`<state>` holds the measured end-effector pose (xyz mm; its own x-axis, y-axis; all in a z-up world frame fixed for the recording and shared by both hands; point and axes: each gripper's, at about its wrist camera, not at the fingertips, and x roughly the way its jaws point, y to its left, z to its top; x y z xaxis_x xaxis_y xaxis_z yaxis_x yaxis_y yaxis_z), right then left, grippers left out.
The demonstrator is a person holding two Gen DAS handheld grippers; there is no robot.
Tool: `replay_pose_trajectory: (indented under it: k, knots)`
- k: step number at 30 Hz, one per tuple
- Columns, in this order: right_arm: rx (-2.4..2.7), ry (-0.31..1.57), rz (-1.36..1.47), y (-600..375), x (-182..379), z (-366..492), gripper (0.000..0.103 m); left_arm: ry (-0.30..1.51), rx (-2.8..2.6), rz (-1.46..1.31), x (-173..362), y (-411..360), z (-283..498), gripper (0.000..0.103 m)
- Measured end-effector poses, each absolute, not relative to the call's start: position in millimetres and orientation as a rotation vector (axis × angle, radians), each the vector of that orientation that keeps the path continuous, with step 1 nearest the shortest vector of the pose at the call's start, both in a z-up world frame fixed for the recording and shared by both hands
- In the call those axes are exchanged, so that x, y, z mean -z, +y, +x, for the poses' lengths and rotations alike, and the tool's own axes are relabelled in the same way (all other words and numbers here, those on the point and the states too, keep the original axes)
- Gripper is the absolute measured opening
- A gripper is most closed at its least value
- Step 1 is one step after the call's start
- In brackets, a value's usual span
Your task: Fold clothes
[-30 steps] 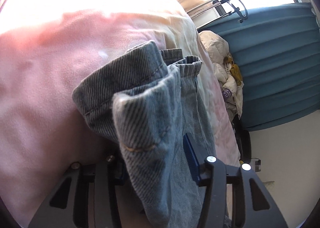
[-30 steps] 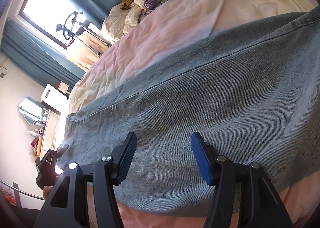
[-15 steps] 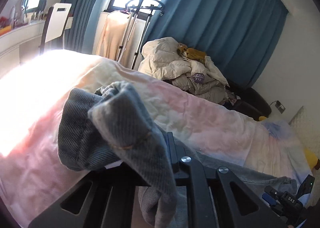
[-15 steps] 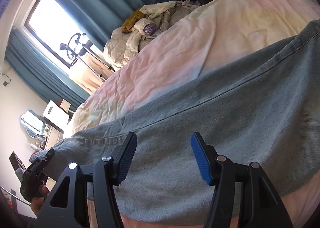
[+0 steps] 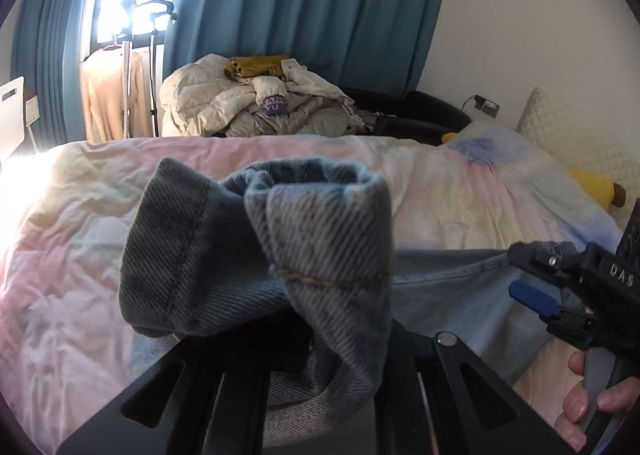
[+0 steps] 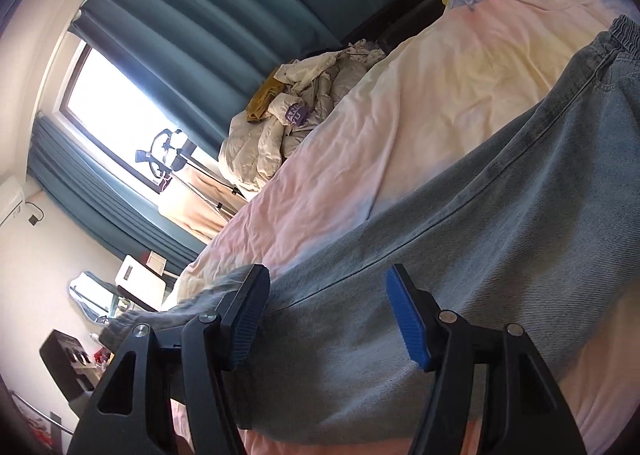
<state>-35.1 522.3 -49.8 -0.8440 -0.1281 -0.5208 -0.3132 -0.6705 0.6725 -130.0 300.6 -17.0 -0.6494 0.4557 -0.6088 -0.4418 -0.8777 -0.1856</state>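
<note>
Left hand-held gripper is pinching the leg ends of the jeans. Its jaws are pressed together on the cloth, and the bunched blue cuffs stick up in front of its camera and hide the tips.

Right hand-held gripper has its jaws spread wide, and they have just been opening a little more. Its blue pads hang over the middle of the jeans and pinch nothing. In the left view this gripper shows at the right side, with a hand wrapped round its grey handle.

Most of the jeans lie flat across the near side of the bed. The stretchy waist end lies far from the lifted cuffs, up near the pillow.

The bed has a soft cover in pink, pale yellow and a bit of blue, with many wrinkles. Something yellow lies by the pillow, but I cannot tell what it is.

Behind the bed is a heap of pale clothes with a mustard one on top. Blue curtains hang behind that, beside a bright window. A clothes stand holds a light top next to the window.
</note>
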Motion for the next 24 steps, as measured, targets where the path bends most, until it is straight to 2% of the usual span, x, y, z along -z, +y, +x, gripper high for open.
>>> replay_pose_trajectory:
  k: [6, 8, 11, 16, 19, 24]
  knots:
    - [-2.648, 1.196, -0.851, 530, 57, -31, 0.063, 0.061, -2.424, -1.01, 68, 331, -112, 0.01]
    - [-2.646, 1.2, -0.885, 529, 63, -36, 0.063, 0.098, -2.411, -1.035, 74, 334, -111, 0.015]
    - [-2.662, 1.172, -0.894, 524, 67, -42, 0.063, 0.15, -2.389, -1.055, 75, 336, -111, 0.02]
    - [-2.708, 1.137, -0.836, 519, 62, -40, 0.063, 0.216, -2.363, -1.085, 68, 333, -97, 0.024]
    - [-2.714, 1.072, -0.8, 513, 56, -36, 0.063, 0.336, -2.374, -1.052, 56, 331, -83, 0.025]
    - [-2.7, 1.023, -0.765, 511, 52, -30, 0.063, 0.317, -2.34, -1.047, 37, 314, -62, 0.026]
